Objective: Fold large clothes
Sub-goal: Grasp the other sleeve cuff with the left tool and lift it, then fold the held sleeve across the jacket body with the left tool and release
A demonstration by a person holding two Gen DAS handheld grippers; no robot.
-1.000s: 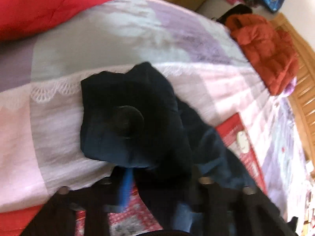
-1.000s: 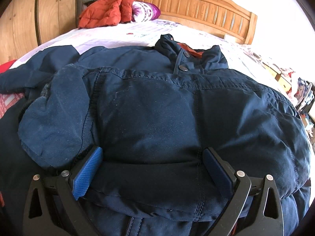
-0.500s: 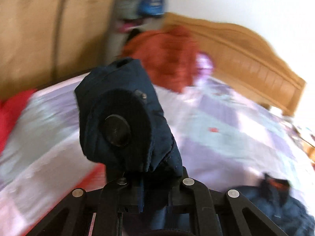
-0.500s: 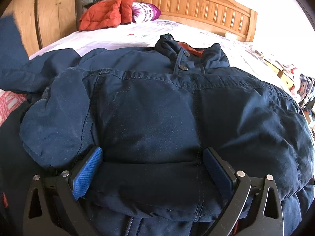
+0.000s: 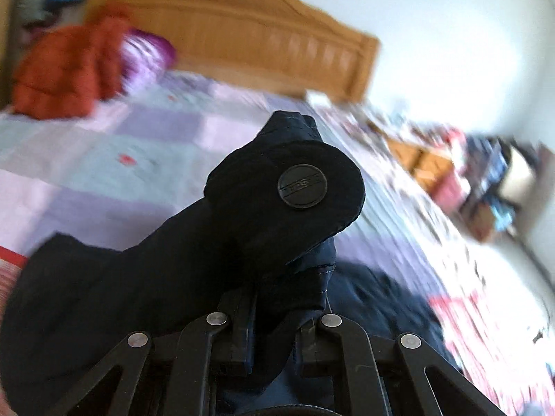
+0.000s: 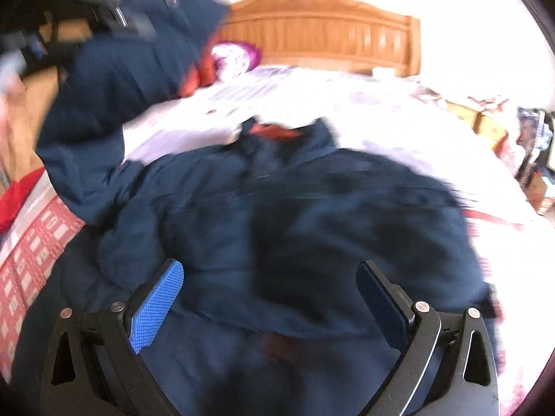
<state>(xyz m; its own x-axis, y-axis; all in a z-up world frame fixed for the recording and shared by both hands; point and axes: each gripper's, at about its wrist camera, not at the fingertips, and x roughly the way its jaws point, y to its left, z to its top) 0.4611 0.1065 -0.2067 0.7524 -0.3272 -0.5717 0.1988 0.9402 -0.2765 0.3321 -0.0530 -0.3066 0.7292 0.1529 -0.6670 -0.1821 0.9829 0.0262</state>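
Note:
A dark navy jacket [image 6: 312, 208] lies spread on the bed, collar toward the headboard, orange lining showing at the neck. My left gripper [image 5: 274, 343] is shut on its sleeve cuff [image 5: 277, 215], which stands up in front of the camera with a round black snap button [image 5: 302, 186] facing me. In the right wrist view that sleeve [image 6: 131, 69] hangs lifted in the air at the upper left, blurred. My right gripper [image 6: 270, 298] hovers open over the jacket's lower front. Its blue pads [image 6: 159, 305] stand wide apart and press on nothing.
A wooden headboard [image 5: 263, 34] closes the far end of the bed. An orange-red puffer jacket [image 5: 66, 72] and a purple pillow [image 5: 145, 52] lie by it. The bedspread [image 5: 138, 138] is pale lilac. A red patterned blanket [image 6: 34, 242] sits at the left edge, clutter [image 5: 485, 180] beyond the right side.
My left gripper closed on the sleeve cuff, lifted it off the bed and swung it toward the headboard while rolling. My right gripper rose away from the jacket fold it straddled.

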